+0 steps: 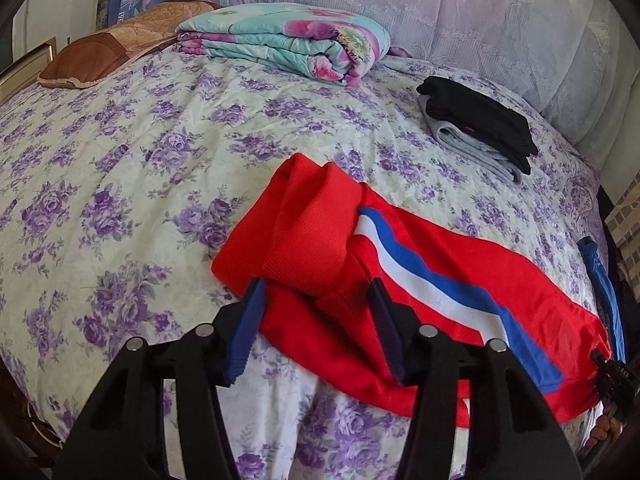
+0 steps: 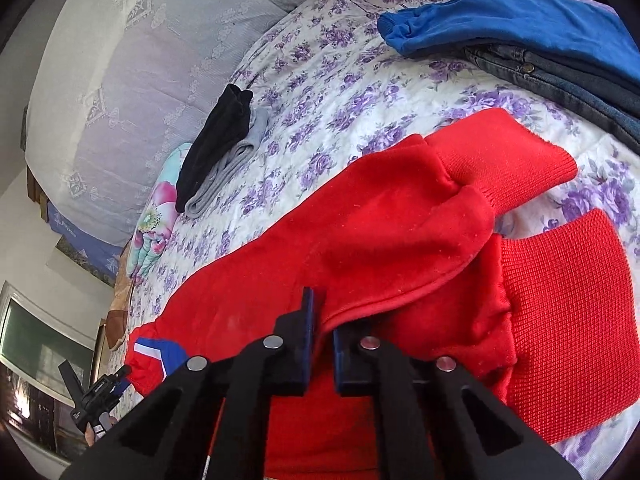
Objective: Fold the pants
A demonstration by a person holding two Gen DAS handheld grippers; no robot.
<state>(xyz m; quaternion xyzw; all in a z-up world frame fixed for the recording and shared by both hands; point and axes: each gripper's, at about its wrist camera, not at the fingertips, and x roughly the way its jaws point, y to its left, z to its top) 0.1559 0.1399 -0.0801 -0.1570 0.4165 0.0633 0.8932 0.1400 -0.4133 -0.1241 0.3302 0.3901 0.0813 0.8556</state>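
Red pants (image 1: 420,288) with a white and blue side stripe lie on the floral bedspread, ribbed cuffs folded over toward the far end. My left gripper (image 1: 318,292) is open just above the near edge of the pants, with red cloth between its blue fingers (image 1: 248,328). In the right wrist view the same pants (image 2: 380,232) fill the middle. My right gripper (image 2: 320,320) is nearly closed, its jaws pinching a fold of the red fabric. The ribbed cuffs (image 2: 560,300) lie to the right.
A folded black and grey stack (image 1: 476,128) lies at the far right of the bed (image 1: 120,160). A folded floral quilt (image 1: 288,40) and a brown pillow (image 1: 108,48) lie at the back. Blue clothing and jeans (image 2: 540,40) lie near the bed edge.
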